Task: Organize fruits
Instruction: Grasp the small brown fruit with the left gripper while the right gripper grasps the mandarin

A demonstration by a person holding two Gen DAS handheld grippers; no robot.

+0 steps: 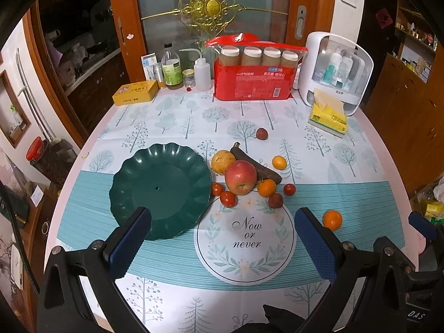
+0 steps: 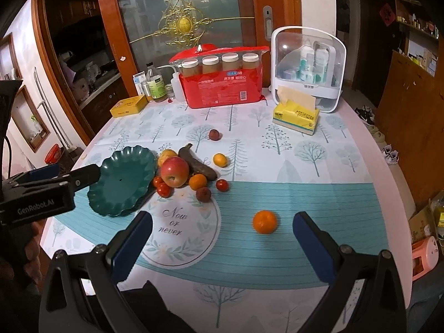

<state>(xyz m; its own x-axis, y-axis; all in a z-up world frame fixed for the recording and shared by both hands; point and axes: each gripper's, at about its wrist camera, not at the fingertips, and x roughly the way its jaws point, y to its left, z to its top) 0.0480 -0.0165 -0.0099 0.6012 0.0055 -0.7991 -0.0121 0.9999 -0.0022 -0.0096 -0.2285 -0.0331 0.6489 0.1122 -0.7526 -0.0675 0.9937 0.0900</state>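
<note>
A: Where's the lone mandarin?

B: On counter, well apart from the fruit pile, just ahead of right gripper, a bit right of its centre line. Round, so no axis to line up.

A: Grippers?

B: Right gripper spread wide, holding nothing. Left gripper also spread, empty, one finger over rim of green plate.

A: Nearer arm?

B: Right, clearly. Plate lies to the left, past the apple.
</note>
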